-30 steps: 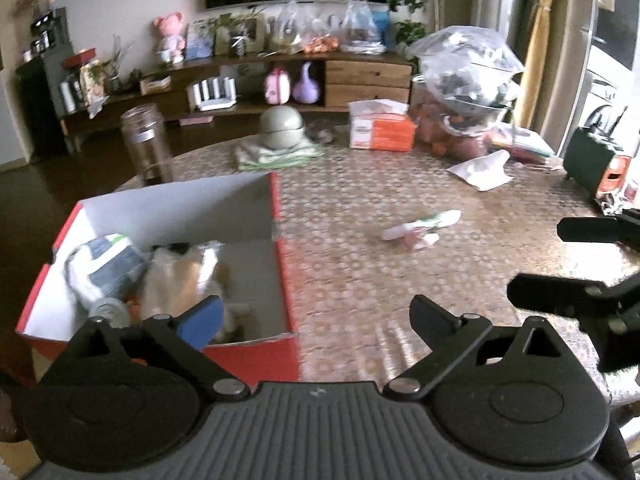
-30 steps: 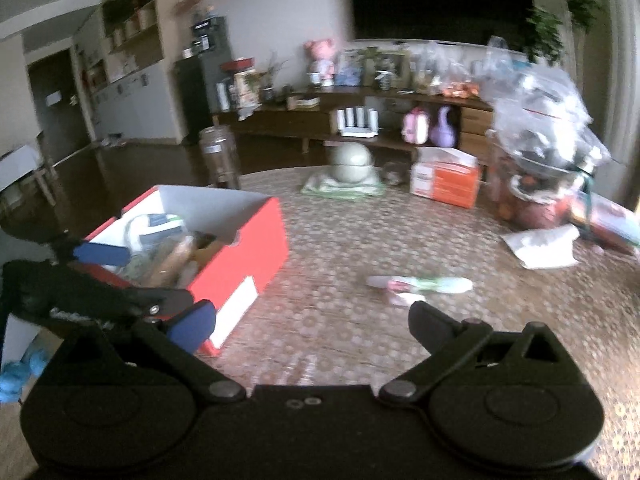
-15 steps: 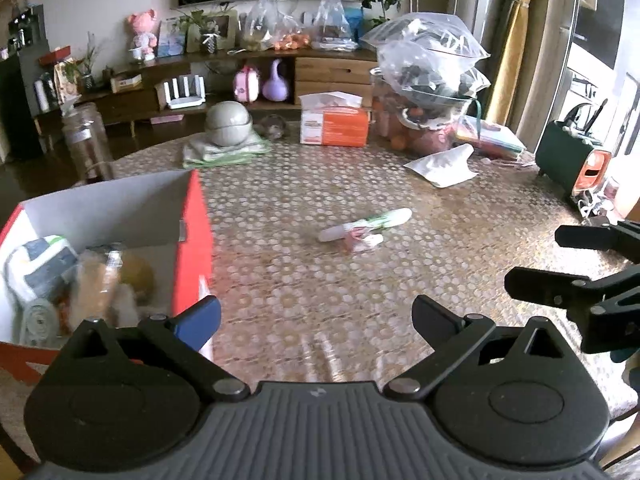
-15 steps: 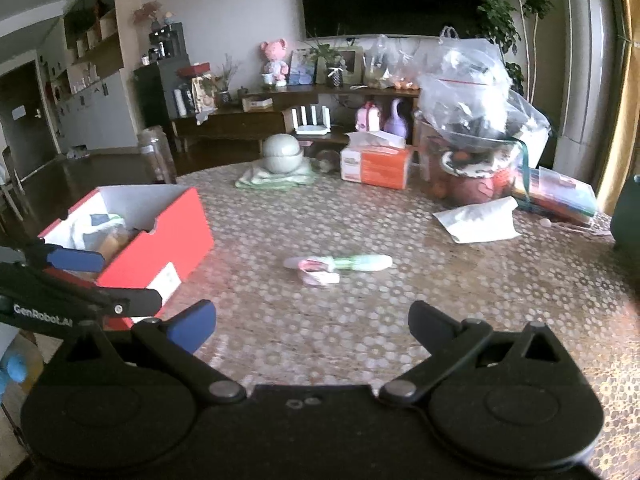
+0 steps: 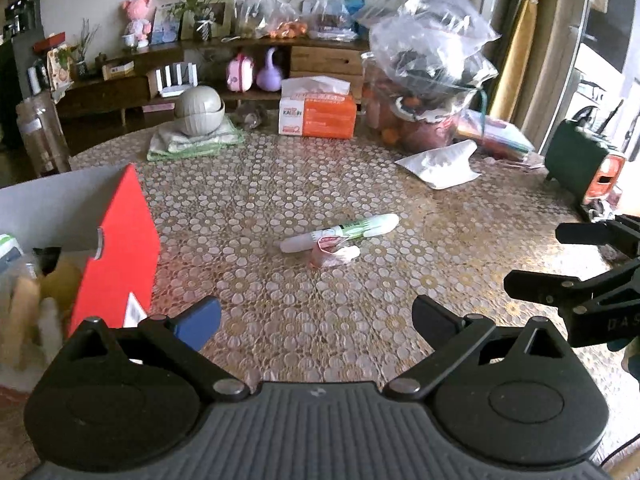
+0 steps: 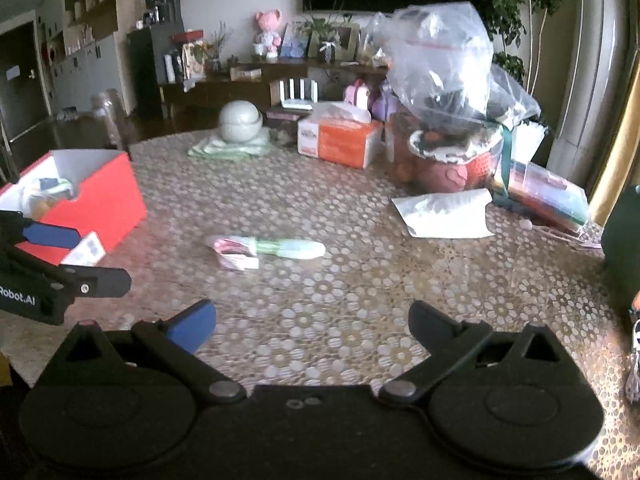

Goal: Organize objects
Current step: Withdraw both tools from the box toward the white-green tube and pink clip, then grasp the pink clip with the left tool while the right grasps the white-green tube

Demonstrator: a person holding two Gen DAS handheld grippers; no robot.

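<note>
A white and green tube (image 5: 344, 229) lies mid-table with a small pink wrapper (image 5: 334, 252) touching its near side; the tube (image 6: 294, 248) and the wrapper (image 6: 234, 254) also show in the right wrist view. A red box (image 5: 116, 248) holding several packets sits at the left, and the box (image 6: 96, 204) is left of the tube. My left gripper (image 5: 316, 316) is open and empty, short of the tube. My right gripper (image 6: 312, 318) is open and empty too, also near the table's front edge. Each gripper's fingers show at the edge of the other's view.
At the back stand an orange tissue box (image 5: 318, 114), a grey bowl on folded cloths (image 5: 198, 106), and a big plastic bag over fruit (image 5: 430, 68). A white paper bag (image 5: 442, 164) lies right. A green appliance (image 5: 582, 170) sits at the far right edge.
Both views have swung right, away from the red box and toward the tube at mid-table. Both grippers stay open and empty.
</note>
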